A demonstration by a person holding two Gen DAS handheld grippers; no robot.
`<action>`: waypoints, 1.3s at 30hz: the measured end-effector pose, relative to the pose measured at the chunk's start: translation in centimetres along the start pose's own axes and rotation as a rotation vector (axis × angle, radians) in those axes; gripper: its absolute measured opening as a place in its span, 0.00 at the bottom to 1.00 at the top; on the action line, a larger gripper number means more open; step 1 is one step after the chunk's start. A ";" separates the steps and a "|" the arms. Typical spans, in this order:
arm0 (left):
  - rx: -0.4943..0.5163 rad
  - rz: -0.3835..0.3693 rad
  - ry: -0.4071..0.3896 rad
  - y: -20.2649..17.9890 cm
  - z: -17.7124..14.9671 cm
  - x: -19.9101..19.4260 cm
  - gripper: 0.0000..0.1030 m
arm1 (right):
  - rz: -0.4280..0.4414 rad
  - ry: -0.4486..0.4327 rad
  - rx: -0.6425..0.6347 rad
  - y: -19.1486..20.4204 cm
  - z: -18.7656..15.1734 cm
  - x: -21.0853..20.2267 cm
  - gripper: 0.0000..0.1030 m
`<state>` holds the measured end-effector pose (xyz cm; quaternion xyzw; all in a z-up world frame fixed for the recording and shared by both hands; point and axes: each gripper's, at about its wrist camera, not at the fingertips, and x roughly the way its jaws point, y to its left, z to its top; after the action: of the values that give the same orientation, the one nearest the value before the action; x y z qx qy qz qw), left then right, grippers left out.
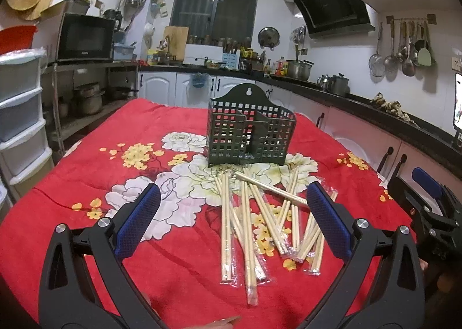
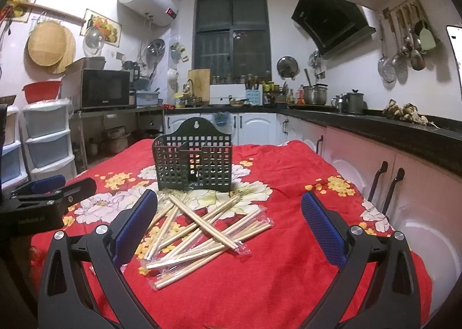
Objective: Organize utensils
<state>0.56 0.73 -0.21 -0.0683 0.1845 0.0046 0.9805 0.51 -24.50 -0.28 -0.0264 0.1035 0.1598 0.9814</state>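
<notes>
Two hand-held grippers hover wide apart and empty over a loose heap of pale wooden chopsticks, many in clear plastic sleeves, lying crisscrossed on the tabletop just in front of a dark green perforated plastic utensil holder that stands upright and appears empty, its centre divider splitting it into compartments. The left gripper frames the pile between its blue-padded fingers; the right gripper does likewise from the other side, each showing at the edge of the other's view

The risks lie in the pile itself: sticks overlap at angles, so closing on one pair is likely to drag or flick its neighbours, and the slick sleeves could slide out of the pads or bunch up. A long stick held near one end may tilt and catch on the holder's grid openings or rim rather than drop inside, and a nudge could tip the light holder, which rests on soft cloth

That cloth is a red plush blanket with white and yellow flowers, yielding and slightly wrinkled over the tabletop. Around it is a crowded home kitchen: white cabinets, a black counter with pots, a black range hood, a microwave, ladles hanging on the wall and a dark window
</notes>
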 end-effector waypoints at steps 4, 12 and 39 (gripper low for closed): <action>-0.030 0.008 0.033 1.0 0.4 0.7 0.91 | 0.035 0.040 -0.045 0.5 0.5 1.1 0.94; -0.028 0.030 0.078 3.2 2.0 2.2 0.91 | 0.098 0.107 -0.105 1.2 2.3 3.6 0.94; 0.022 -0.155 0.447 4.4 5.3 15.6 0.29 | 0.362 0.537 -0.225 3.8 2.9 18.6 0.56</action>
<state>16.90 5.52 -1.58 -0.0707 0.3914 -0.0881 0.9133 17.07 -14.92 -1.45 -0.1569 0.3431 0.3291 0.8656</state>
